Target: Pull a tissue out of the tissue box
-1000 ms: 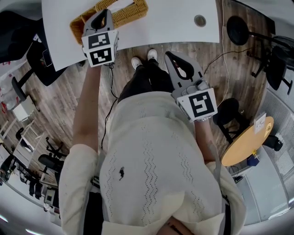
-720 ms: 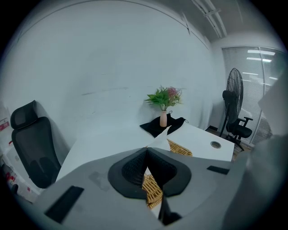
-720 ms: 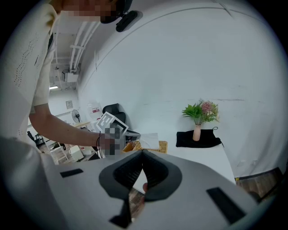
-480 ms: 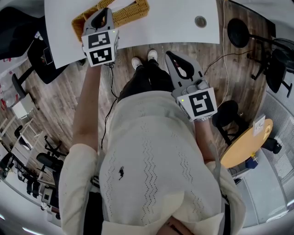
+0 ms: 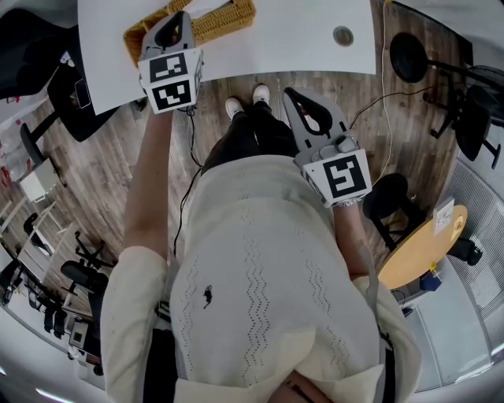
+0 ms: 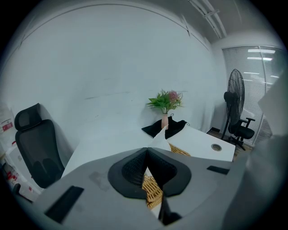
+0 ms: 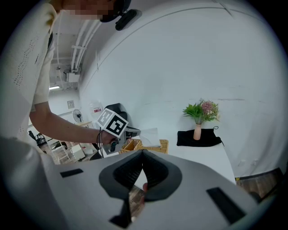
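Note:
The tissue box is a woven wicker box (image 5: 218, 24) on the white table (image 5: 299, 35), with a white tissue (image 7: 147, 134) standing up out of its top. My left gripper (image 5: 176, 22) is shut and empty, and hovers at the box's left end. In the left gripper view its closed tips (image 6: 147, 150) sit just short of the tissue (image 6: 160, 141), with the wicker (image 6: 152, 191) below them. My right gripper (image 5: 290, 94) is shut too, held back off the table over the floor. It looks toward the box (image 7: 150, 145) and the left gripper (image 7: 110, 143).
A pink vase with flowers (image 7: 198, 121) stands on a black cloth (image 7: 200, 138) at the table's far end. A cable hole (image 5: 342, 35) is in the tabletop. An office chair (image 6: 35, 146) and a standing fan (image 6: 234, 101) stand around the table.
The head view has shifted slightly; both grippers hold about the same places and stay shut.

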Action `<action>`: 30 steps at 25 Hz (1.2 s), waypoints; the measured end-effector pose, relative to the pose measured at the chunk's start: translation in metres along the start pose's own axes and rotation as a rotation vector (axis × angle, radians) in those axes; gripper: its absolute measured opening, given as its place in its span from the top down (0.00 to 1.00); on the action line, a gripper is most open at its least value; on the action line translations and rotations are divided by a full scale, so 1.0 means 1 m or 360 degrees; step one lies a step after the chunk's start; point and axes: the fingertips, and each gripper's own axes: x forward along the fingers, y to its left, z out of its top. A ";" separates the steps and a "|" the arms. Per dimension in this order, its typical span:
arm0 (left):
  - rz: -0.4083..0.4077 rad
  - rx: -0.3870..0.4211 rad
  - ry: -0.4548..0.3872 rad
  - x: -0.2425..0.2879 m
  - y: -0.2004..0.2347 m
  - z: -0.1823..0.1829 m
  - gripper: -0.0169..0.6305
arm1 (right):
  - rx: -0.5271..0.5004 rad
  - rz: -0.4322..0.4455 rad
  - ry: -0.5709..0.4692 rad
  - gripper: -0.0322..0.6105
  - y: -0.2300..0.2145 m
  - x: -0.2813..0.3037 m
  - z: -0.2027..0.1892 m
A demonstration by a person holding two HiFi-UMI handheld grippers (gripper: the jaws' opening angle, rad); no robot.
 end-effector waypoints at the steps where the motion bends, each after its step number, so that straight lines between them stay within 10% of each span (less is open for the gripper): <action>1: 0.0003 -0.0001 -0.0004 0.000 0.000 0.001 0.95 | 0.0000 0.0003 0.0001 0.95 0.000 0.000 -0.001; 30: 0.0057 -0.0065 -0.0070 -0.024 -0.001 0.014 0.95 | -0.0031 0.0112 -0.0017 0.95 0.005 0.002 0.002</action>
